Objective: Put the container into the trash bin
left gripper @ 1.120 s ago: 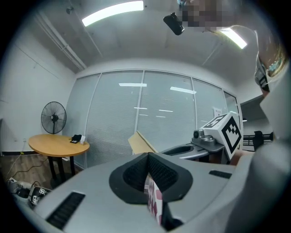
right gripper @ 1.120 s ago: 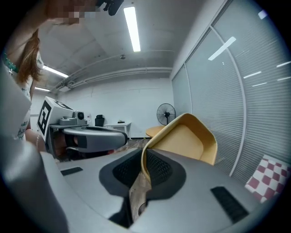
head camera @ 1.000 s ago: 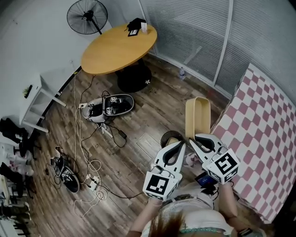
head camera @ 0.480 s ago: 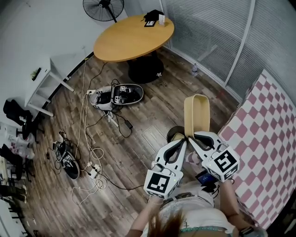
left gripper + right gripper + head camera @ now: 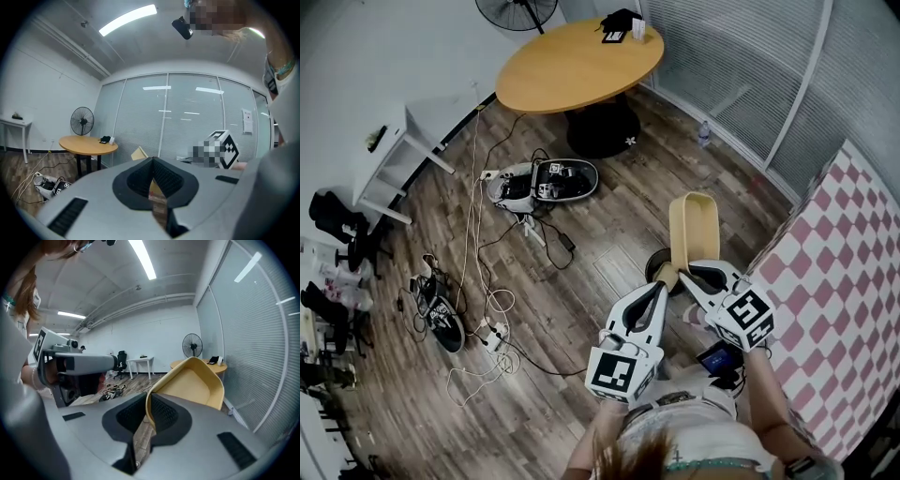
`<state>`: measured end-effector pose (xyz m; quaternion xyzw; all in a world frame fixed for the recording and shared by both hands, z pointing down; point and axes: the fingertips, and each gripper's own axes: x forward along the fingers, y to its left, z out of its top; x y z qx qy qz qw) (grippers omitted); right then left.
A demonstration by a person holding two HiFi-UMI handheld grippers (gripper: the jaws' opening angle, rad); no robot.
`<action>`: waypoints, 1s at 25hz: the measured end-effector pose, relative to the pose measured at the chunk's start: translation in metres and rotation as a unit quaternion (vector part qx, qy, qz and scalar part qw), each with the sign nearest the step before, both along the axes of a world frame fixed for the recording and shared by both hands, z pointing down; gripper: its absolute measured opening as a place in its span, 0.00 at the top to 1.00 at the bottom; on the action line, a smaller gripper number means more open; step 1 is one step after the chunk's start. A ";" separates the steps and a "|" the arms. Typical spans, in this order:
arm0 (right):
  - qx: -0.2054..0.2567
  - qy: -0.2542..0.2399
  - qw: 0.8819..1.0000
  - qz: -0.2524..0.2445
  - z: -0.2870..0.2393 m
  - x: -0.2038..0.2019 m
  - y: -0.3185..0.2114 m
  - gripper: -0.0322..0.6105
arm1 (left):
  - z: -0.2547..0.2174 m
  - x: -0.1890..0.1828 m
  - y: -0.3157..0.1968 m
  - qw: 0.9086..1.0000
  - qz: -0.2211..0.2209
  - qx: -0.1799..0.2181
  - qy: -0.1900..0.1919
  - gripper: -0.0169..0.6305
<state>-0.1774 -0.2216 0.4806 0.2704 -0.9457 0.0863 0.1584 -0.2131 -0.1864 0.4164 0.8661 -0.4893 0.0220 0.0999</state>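
Right gripper (image 5: 146,401) clamped on thin rim of smooth tan oblong plastic container (image 5: 192,385), near dark round bin (image 5: 652,266). Left gripper (image 5: 152,160) jaws together, empty.

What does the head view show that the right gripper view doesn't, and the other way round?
Only the head view shows the dark trash bin on the floor by the lower end of the container, and the pink checkered surface at the right. Only the right gripper view shows the ceiling light strips and the right gripper with its jaws closed on the container's rim. Both show the tan container, the round wooden table, the standing fan and the left gripper.
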 end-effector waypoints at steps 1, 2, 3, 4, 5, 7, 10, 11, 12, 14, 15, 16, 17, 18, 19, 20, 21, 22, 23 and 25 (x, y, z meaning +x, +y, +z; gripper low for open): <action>-0.009 0.001 1.000 -0.004 0.009 -0.004 -0.002 0.92 | 0.002 -0.004 0.001 1.000 -0.004 -0.003 0.000 0.96; -0.017 0.004 1.000 -0.008 0.019 -0.008 -0.003 0.92 | 0.005 -0.009 0.002 1.000 -0.008 -0.006 0.000 0.96; -0.025 0.008 1.000 -0.012 0.030 -0.012 -0.005 0.92 | 0.007 -0.013 0.003 1.000 -0.011 -0.009 0.001 0.96; -0.034 0.013 0.999 -0.017 0.040 -0.016 -0.008 0.92 | 0.010 -0.017 0.003 1.000 -0.014 -0.013 0.001 0.96; -0.042 0.018 0.999 -0.021 0.050 -0.020 -0.010 0.92 | 0.011 -0.021 0.003 1.000 -0.017 -0.016 0.001 0.96; -0.053 0.036 0.997 -0.033 0.072 -0.028 -0.014 0.92 | 0.015 -0.028 0.003 0.999 -0.023 -0.023 0.000 0.96; -0.061 0.079 0.994 -0.053 0.113 -0.039 -0.016 0.92 | 0.023 -0.035 0.005 0.999 -0.028 -0.032 0.001 0.96; -0.069 0.088 0.992 -0.058 0.127 -0.043 -0.016 0.92 | 0.026 -0.037 0.006 0.999 -0.026 -0.035 0.002 0.96; -0.080 0.093 0.990 -0.062 0.141 -0.046 -0.017 0.92 | 0.028 -0.037 0.007 0.999 -0.024 -0.039 0.001 0.96; -0.105 0.100 0.987 -0.068 0.168 -0.052 -0.020 0.92 | 0.032 -0.036 0.007 0.999 -0.017 -0.044 0.001 0.96; -0.116 0.105 0.985 -0.070 0.182 -0.054 -0.021 0.92 | 0.033 -0.036 0.007 0.999 -0.015 -0.045 0.002 0.96; -0.128 0.112 0.983 -0.071 0.197 -0.056 -0.022 0.92 | 0.036 -0.036 0.007 0.999 -0.012 -0.047 0.003 0.96; -0.141 0.119 0.980 -0.071 0.212 -0.058 -0.024 0.92 | 0.040 -0.035 0.008 0.999 -0.007 -0.051 0.004 0.96; -0.154 0.125 0.978 -0.069 0.227 -0.059 -0.026 0.92 | 0.043 -0.034 0.008 0.998 -0.002 -0.057 0.003 0.96; -0.169 0.128 0.975 -0.064 0.243 -0.060 -0.027 0.92 | 0.046 -0.034 0.008 0.998 0.002 -0.063 0.003 0.96; -0.184 0.131 0.972 -0.059 0.258 -0.060 -0.029 0.92 | 0.048 -0.035 0.007 0.998 0.004 -0.067 0.004 0.96; -0.198 0.134 0.969 -0.054 0.274 -0.060 -0.029 0.92 | 0.051 -0.035 0.007 0.997 0.005 -0.071 0.005 0.96; -0.209 0.140 0.966 -0.050 0.290 -0.059 -0.029 0.92 | 0.053 -0.037 0.006 0.997 0.006 -0.074 0.005 0.96; -0.219 0.148 0.963 -0.049 0.305 -0.058 -0.029 0.92 | 0.055 -0.038 0.006 0.997 0.006 -0.076 0.005 0.96; -0.237 0.164 0.956 -0.050 0.333 -0.055 -0.026 0.92 | 0.060 -0.040 0.005 0.997 0.005 -0.080 0.006 0.96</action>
